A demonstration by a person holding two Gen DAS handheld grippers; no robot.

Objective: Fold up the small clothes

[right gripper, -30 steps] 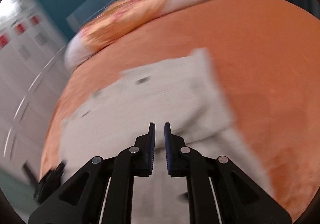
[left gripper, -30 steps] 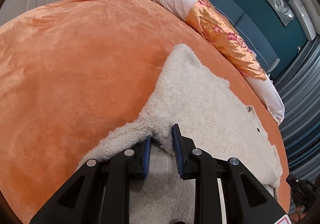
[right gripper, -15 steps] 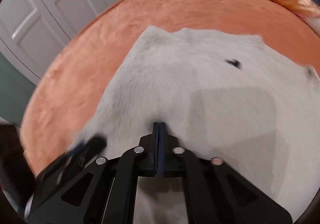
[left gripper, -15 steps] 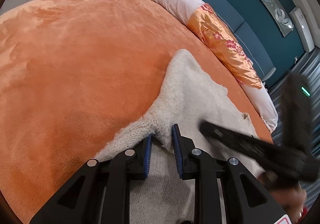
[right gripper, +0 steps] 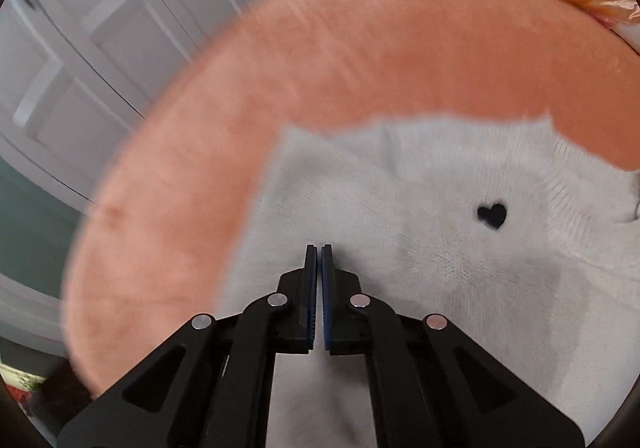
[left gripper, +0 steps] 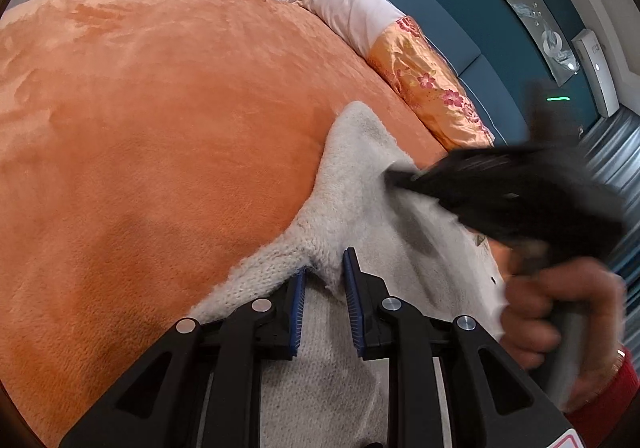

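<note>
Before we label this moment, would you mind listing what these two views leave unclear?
- Right gripper, left wrist view: motion blur smears its tips, so contact with the white sweater cannot be judged.
- Sweater's lower part, both views: cut off by the bottom edge and covered by the gripper bodies.
- Left gripper, left wrist view: a fold sits between its fingers; pad pressure is unclear.
- Orange blanket, right wrist view: blurred.

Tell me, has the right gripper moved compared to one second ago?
Yes. The right gripper has swung from the sweater's hem area, over toward its edge near the white wardrobe doors.
</note>
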